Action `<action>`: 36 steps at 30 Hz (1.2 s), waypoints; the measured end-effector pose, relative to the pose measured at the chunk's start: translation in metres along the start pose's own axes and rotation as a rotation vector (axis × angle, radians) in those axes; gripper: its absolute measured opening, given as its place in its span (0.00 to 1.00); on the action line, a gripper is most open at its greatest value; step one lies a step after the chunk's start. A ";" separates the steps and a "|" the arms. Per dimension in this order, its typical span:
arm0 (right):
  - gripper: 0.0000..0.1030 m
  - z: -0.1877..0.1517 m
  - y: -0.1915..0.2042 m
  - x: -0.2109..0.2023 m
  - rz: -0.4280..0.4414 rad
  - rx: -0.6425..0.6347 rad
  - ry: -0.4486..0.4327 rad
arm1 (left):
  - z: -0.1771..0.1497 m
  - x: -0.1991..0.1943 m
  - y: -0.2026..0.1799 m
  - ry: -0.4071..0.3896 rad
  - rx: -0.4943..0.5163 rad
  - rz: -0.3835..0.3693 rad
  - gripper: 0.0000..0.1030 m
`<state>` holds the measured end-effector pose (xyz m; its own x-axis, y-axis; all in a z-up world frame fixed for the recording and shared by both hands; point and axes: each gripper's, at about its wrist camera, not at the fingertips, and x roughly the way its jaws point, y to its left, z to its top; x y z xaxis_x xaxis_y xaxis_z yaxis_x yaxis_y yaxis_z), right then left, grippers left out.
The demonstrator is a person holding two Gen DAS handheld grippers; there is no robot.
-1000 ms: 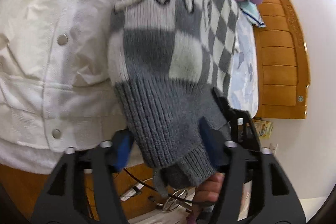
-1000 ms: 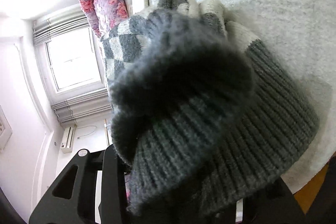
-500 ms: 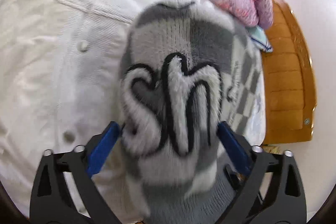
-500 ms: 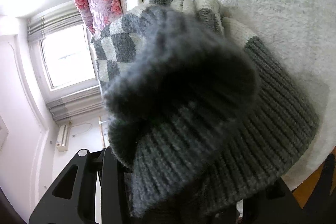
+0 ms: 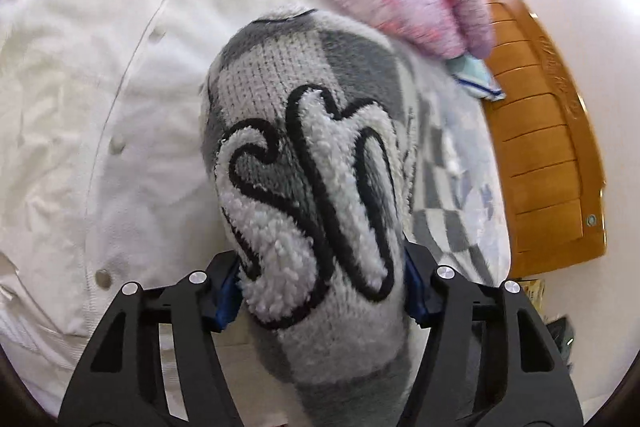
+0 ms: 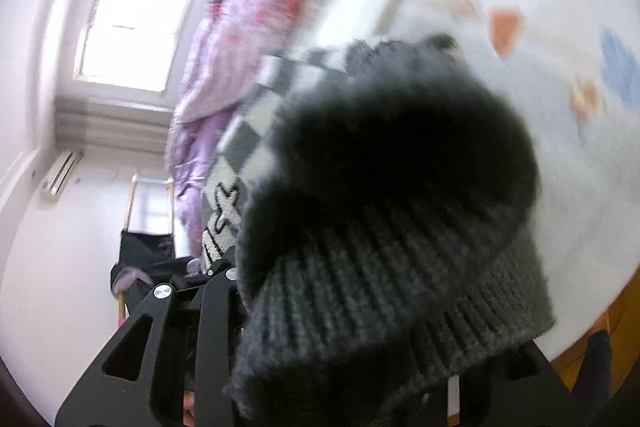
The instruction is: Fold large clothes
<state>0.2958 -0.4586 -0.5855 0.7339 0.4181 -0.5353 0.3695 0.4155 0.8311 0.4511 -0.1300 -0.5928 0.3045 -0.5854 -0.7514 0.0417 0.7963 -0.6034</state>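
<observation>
- Two claws hold one checkered grey sweater [image 5: 320,187].
- Left claw [image 5: 320,291] is closing on its lettered fold.
- Right claw [image 6: 340,307] is closing on the ribbed hem [image 6: 380,287].

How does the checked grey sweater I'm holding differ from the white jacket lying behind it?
The sweater is a thick knit in grey and white checks with fluffy black-outlined lettering; the white jacket is plain smooth cloth with snap buttons. The sweater is bunched up between the left gripper, whose jaws are closing, while the jacket lies spread flat, untouched. Both are large garments.
</observation>
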 end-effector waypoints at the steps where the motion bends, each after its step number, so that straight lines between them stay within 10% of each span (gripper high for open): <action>1: 0.32 0.012 0.006 -0.008 0.019 -0.029 -0.005 | 0.002 -0.004 -0.015 -0.025 0.017 -0.015 0.61; 10: 0.32 0.124 0.015 -0.099 0.086 -0.201 -0.155 | 0.010 0.041 -0.165 -0.127 0.071 -0.219 0.60; 17: 0.33 0.190 -0.050 -0.171 0.040 -0.225 -0.275 | -0.012 0.119 -0.257 -0.073 0.149 -0.328 0.61; 25: 0.34 0.189 -0.216 -0.105 -0.130 0.093 -0.058 | -0.079 0.256 -0.224 0.184 0.154 -0.002 0.68; 36: 0.63 0.152 -0.214 -0.100 -0.354 0.087 -0.137 | -0.101 0.238 -0.227 0.072 0.354 0.176 0.88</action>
<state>0.2299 -0.7126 -0.6872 0.6190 0.1470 -0.7715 0.6566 0.4421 0.6111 0.4182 -0.4656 -0.6618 0.2689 -0.4347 -0.8595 0.3237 0.8812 -0.3445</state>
